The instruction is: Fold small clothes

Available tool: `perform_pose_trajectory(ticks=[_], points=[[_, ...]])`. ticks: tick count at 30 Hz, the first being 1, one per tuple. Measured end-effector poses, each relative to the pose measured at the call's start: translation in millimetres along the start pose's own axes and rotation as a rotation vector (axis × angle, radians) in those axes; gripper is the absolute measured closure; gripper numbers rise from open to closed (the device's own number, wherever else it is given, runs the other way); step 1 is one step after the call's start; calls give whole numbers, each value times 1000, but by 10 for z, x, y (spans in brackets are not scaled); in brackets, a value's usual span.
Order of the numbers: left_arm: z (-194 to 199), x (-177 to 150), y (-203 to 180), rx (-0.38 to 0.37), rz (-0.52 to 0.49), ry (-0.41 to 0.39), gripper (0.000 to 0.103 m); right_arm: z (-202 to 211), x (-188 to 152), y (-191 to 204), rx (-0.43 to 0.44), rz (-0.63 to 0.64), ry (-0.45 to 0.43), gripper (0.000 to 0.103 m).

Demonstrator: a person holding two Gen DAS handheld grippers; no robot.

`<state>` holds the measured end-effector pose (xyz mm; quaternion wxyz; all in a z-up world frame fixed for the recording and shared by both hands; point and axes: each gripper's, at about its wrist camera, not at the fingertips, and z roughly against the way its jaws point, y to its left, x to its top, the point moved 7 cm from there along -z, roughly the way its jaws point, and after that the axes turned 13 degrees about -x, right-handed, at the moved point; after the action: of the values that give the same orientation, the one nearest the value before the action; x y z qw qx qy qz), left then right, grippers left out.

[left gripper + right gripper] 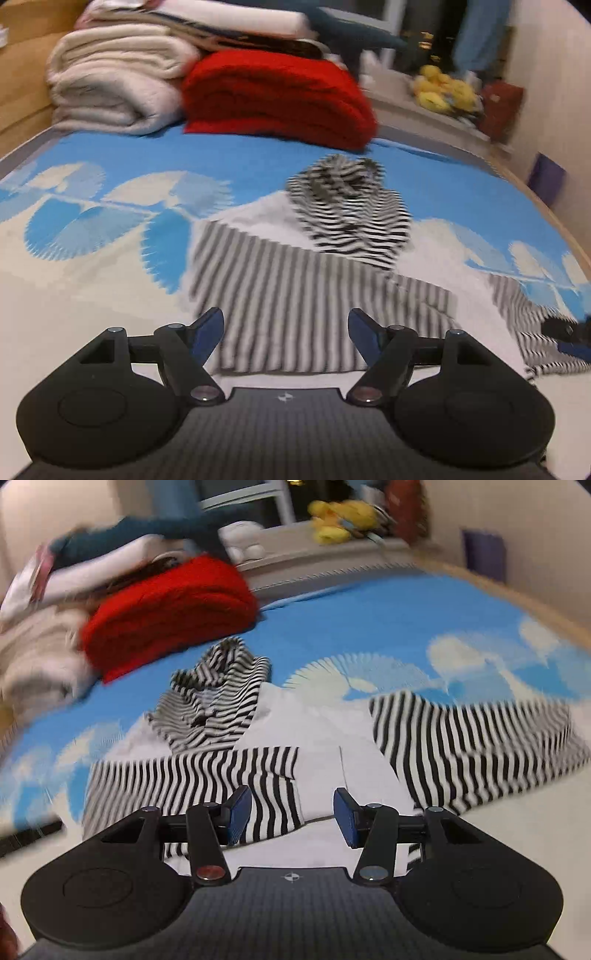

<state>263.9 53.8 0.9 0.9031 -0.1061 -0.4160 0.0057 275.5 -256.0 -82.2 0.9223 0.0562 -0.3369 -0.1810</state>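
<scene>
We have both grippers pulled back over the bed (110,155), so we judge that we are between folds on the striped hooded top (229,775). It lies spread on the blue and white bedcover (369,620), with its hood (218,698) bunched at the far end, one striped part folded across the pale middle, and the other sleeve (472,738) stretched out to the right in the right wrist view. The left gripper (286,330) hangs just above the near striped edge with its jaws wide apart and nothing between them. The right gripper (291,812) also has its jaws apart and empty, the folded striped edge lying below and just left of the gap. The next move, as we read it, calls for bringing the outstretched sleeve in over the body, then taking the near hem up toward the hood; each grip needs a jaw slid under a single layer of thin cloth, which may drag the bedcover along. Both views are blurred, so fine creases are hard to judge. At the head of the bed sit a red blanket (277,96) and a cream blanket (110,85), well clear of the top, and yellow soft toys (340,517) rest on the ledge beyond. Nothing stands in our way.
</scene>
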Motion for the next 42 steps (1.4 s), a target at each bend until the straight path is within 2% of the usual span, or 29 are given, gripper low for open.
perform_pose_trajectory(ticks=[2,6,9,15,19,22,24,26,30,32,33,36,39,42], points=[[-94,-9,-129,-40,-39,20,24,-88,60,-180,-54,-43,18,52],[-253,11,-183,-50,-35,58,24,-279,215,-543,-90,-154,46,52],[-356,68,-152,-53,-15,77,24,-423,319,-853,-112,-213,53,63],[-586,131,-55,-43,8,102,24,-728,620,-1784,-263,-346,17,64],[-693,115,-15,-42,41,131,24,-982,482,-2438,-370,-500,85,63],[-735,103,-15,-44,48,139,24,-1198,218,-2788,-385,-657,176,62],[-744,103,-14,-38,57,137,24,-1263,72,-2944,-384,-756,204,65],[-736,106,-19,-34,65,130,24,-1266,67,-3008,-363,-803,172,65],[-710,117,-1,-26,63,120,24,-1283,112,-3097,-388,-833,108,66],[-696,121,20,-22,66,118,24,-1317,90,-3160,-408,-851,74,79],[-690,124,33,-20,67,117,24,-1339,92,-3188,-432,-850,67,93],[-662,135,84,-9,71,112,24,-1319,105,-3207,-466,-858,39,97],[-626,167,172,6,86,103,24,-1223,257,-3074,-522,-775,-26,98],[-582,200,292,23,110,99,24,-1061,579,-2741,-556,-613,-157,98]])
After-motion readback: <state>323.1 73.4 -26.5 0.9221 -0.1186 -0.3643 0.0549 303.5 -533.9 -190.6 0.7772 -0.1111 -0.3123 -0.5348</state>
